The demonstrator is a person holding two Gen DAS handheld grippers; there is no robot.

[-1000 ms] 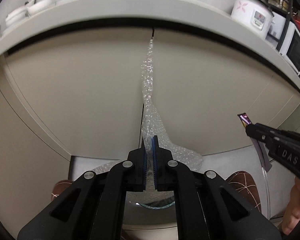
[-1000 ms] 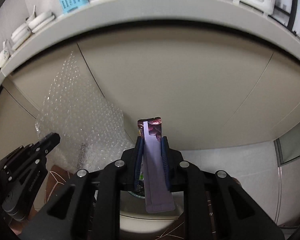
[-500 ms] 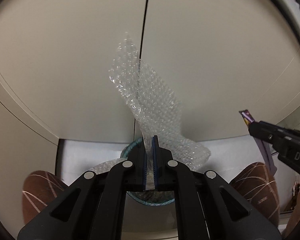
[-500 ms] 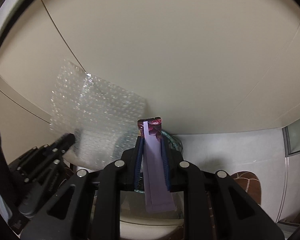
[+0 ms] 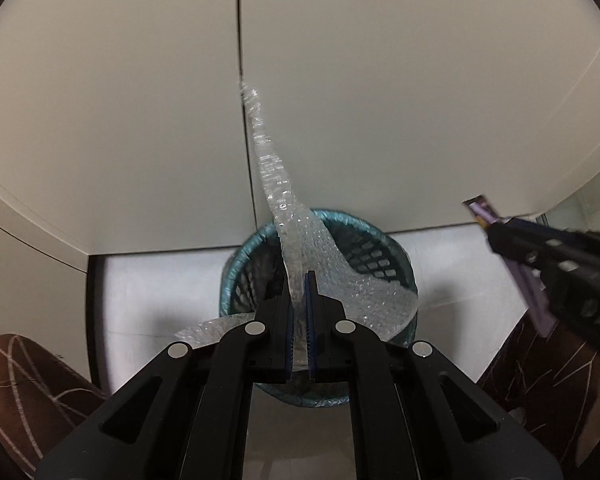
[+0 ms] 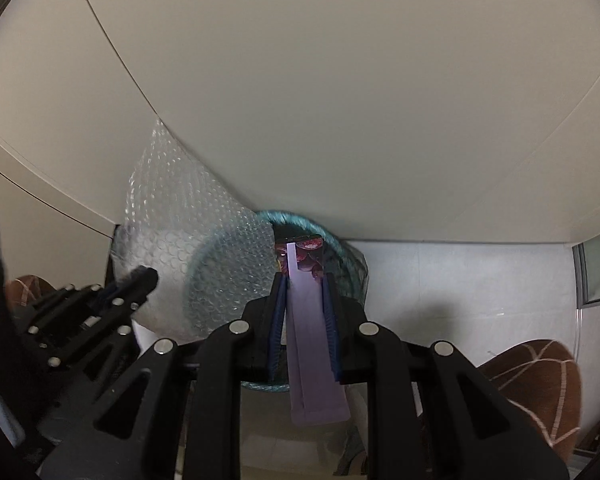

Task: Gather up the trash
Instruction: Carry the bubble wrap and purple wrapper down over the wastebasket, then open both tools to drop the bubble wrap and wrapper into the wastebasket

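My left gripper point(image 5: 299, 280) is shut on a sheet of clear bubble wrap point(image 5: 272, 184) and holds it just over the teal mesh trash basket point(image 5: 376, 236) on the floor. The sheet stands up against the cabinet and drapes over the basket's right rim. My right gripper point(image 6: 302, 280) is shut on a flat purple wrapper point(image 6: 314, 344), its tip over the basket's rim point(image 6: 340, 246). In the left wrist view the right gripper point(image 5: 496, 232) is to the right of the basket. In the right wrist view the left gripper point(image 6: 140, 276) and the bubble wrap point(image 6: 188, 236) are at the left.
Beige cabinet doors point(image 5: 380, 80) stand close behind the basket. The floor point(image 5: 148, 288) is pale. Brown patterned slippers are at the lower left point(image 5: 20, 384) and lower right point(image 6: 536, 380). A glass door edge point(image 6: 596, 272) is at the far right.
Both grippers have tilted and moved down from counter level toward the floor. The trash basket has come fully into view under them. Both keep their hold.
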